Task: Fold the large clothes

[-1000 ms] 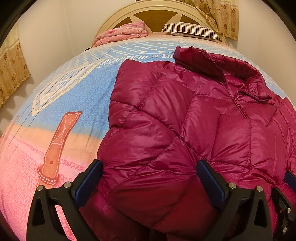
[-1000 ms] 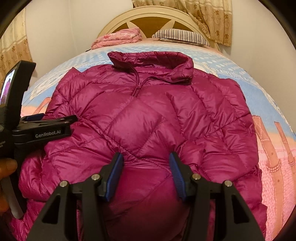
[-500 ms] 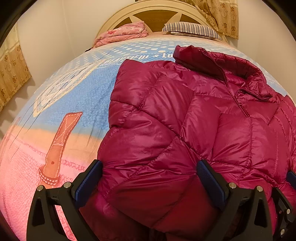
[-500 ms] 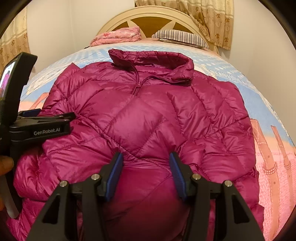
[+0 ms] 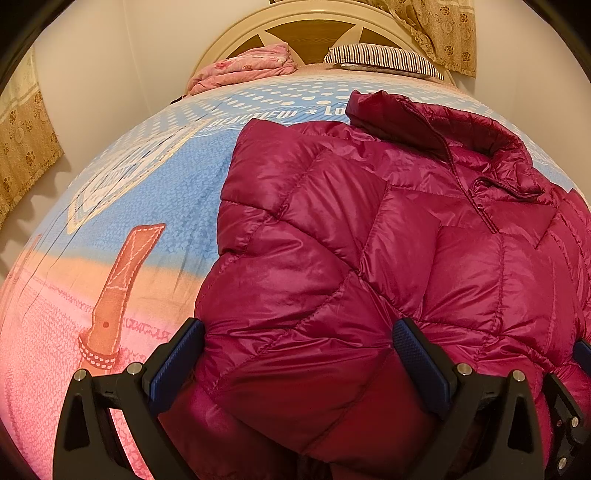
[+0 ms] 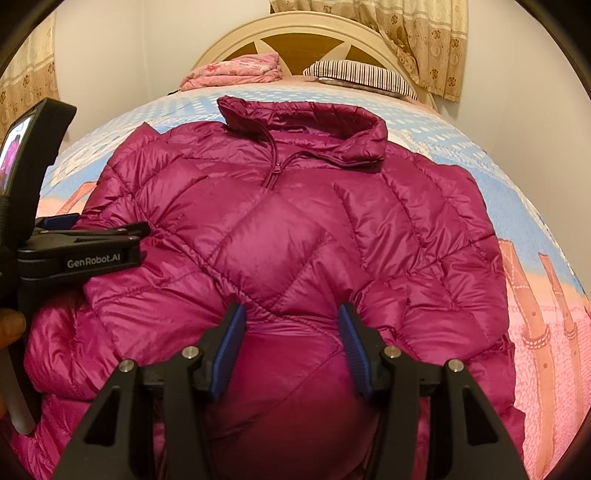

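A magenta quilted puffer jacket lies front up on the bed, collar toward the headboard; it also fills the right of the left wrist view. My left gripper is open wide, with its pads on either side of a bulge of the jacket's left hem. It shows from the side in the right wrist view. My right gripper is open, with its jaws on either side of a puffed fold at the jacket's bottom middle.
The bed has a blue and pink printed cover. A folded pink blanket and a striped pillow lie by the cream headboard. Curtains hang at both sides. Walls stand close on both sides.
Both grippers have stayed put on the jacket's lower edge. The view has shifted very slightly; the jacket lies as before.
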The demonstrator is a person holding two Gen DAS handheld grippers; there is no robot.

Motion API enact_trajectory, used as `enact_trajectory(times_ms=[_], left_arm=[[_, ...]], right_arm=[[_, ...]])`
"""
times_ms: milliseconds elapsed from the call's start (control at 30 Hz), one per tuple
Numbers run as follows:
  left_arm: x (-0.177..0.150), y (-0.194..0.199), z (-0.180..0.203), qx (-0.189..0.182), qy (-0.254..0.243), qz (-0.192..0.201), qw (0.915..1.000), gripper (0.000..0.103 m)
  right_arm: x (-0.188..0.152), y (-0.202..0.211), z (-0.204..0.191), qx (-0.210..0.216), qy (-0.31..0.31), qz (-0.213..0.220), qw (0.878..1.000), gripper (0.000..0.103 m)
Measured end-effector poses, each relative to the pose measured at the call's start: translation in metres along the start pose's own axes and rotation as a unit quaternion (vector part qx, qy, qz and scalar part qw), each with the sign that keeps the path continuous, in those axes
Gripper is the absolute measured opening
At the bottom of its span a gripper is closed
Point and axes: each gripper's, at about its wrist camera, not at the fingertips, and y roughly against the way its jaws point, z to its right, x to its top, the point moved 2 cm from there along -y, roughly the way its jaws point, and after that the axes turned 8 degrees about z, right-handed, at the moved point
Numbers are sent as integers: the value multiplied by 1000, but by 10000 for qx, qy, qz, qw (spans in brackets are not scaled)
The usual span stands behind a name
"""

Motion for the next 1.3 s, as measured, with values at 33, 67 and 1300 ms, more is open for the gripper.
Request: enact_trajectory(times_ms=[33, 67, 1300], left_arm=[[0, 0, 1, 5, -4, -1, 10000, 102], [0, 1, 2, 5, -5, 0, 10000, 102], [196, -85, 39, -453, -311, 284, 9981, 102]], right_arm=[[0, 0, 0, -3, 9, 1, 10000, 56], [0, 0, 0, -6, 14, -1, 10000, 56], [166, -114, 116, 209, -152, -173, 9995, 87]])
